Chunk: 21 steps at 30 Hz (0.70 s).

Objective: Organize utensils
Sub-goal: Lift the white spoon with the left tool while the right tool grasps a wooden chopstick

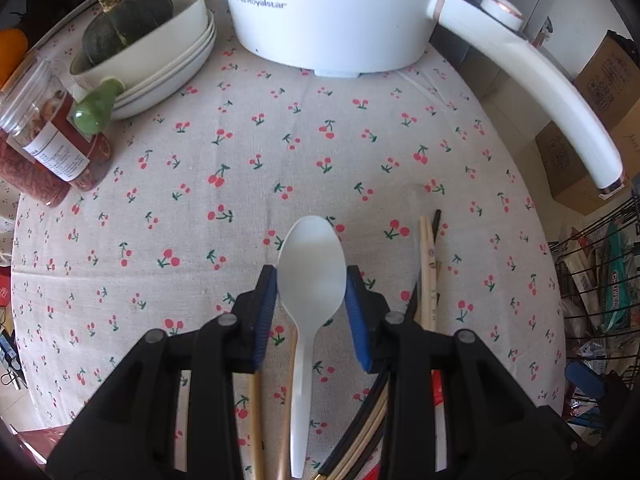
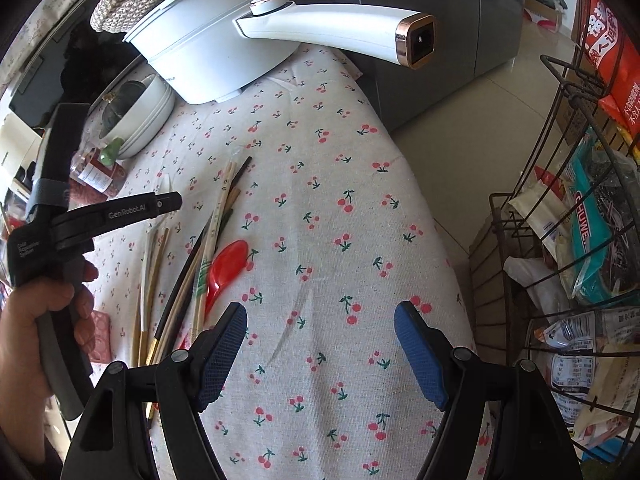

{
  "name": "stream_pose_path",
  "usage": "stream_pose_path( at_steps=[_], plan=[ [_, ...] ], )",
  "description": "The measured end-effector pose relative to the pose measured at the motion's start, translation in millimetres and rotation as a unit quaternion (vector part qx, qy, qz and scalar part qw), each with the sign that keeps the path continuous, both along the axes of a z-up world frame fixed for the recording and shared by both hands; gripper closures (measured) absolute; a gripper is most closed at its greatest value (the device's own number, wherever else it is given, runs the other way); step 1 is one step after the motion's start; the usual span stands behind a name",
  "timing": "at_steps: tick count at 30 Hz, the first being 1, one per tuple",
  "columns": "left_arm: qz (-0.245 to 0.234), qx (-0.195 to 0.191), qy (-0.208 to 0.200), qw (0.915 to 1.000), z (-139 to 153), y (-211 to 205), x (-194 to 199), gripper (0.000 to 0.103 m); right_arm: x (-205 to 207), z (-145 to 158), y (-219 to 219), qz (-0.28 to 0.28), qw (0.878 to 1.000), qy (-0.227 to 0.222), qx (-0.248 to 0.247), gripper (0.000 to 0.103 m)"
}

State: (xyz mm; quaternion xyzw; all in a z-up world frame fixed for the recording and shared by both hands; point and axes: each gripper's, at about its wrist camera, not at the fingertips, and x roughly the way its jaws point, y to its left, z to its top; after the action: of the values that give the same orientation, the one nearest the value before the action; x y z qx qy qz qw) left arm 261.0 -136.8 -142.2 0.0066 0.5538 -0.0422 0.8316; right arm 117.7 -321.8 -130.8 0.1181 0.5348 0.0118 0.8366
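Note:
My left gripper (image 1: pixel 312 280) is shut on the bowl of a white plastic spoon (image 1: pixel 310 280); its blue pads touch both sides and the handle runs back toward me. Wooden and black chopsticks (image 1: pixel 428 272) lie just to its right. In the right wrist view my right gripper (image 2: pixel 320 344) is open and empty above the cherry-print tablecloth (image 2: pixel 340 160). To its left lie a red spoon (image 2: pixel 226 264), a loose bunch of chopsticks (image 2: pixel 208 248) and the left gripper's body (image 2: pixel 100 216) held by a hand.
A white Royalstar electric pot (image 1: pixel 332 16) with a long handle (image 1: pixel 532 80) stands at the back. Stacked white bowls (image 1: pixel 160 64) hold a dark squash (image 1: pixel 124 24); spice jars (image 1: pixel 52 140) stand at the left. A wire rack of packets (image 2: pixel 580 240) stands off the table's right edge.

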Motion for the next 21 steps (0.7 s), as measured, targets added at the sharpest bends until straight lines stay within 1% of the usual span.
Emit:
stream_pose_path(
  at_steps=[1,4,9,12,15,18,21],
  plan=[
    [0.000,-0.008,-0.014,0.9999,11.0,-2.9,-9.2,0.067,0.0,0.7,0.4,-0.001,1.000,-0.001,0.000,0.026],
    [0.000,-0.048,-0.060,0.9970,40.7,6.6,-35.7,0.067,-0.8,0.8,1.8,-0.004,1.000,0.000,0.004,0.026],
    [-0.020,-0.096,-0.127,0.9870,87.7,27.2,-92.9,0.067,-3.2,-3.8,9.8,-0.004,1.000,0.012,0.005,0.026],
    [-0.035,-0.111,-0.162,0.9800,108.6,40.0,-120.9,0.067,-6.2,-1.8,19.4,0.002,1.000,0.012,0.002,0.026],
    [-0.041,-0.123,-0.181,0.9750,122.3,61.6,-145.3,0.067,-9.0,2.1,31.4,0.009,1.000,0.008,0.001,0.026],
    [-0.038,-0.128,-0.198,0.9710,133.2,86.7,-167.9,0.067,-10.3,4.4,46.6,0.016,1.000,0.006,0.008,0.026],
    [-0.025,-0.131,-0.224,0.9653,139.2,112.2,-186.5,0.067,-9.4,3.7,66.4,0.026,0.999,0.009,0.016,0.026]
  ],
)
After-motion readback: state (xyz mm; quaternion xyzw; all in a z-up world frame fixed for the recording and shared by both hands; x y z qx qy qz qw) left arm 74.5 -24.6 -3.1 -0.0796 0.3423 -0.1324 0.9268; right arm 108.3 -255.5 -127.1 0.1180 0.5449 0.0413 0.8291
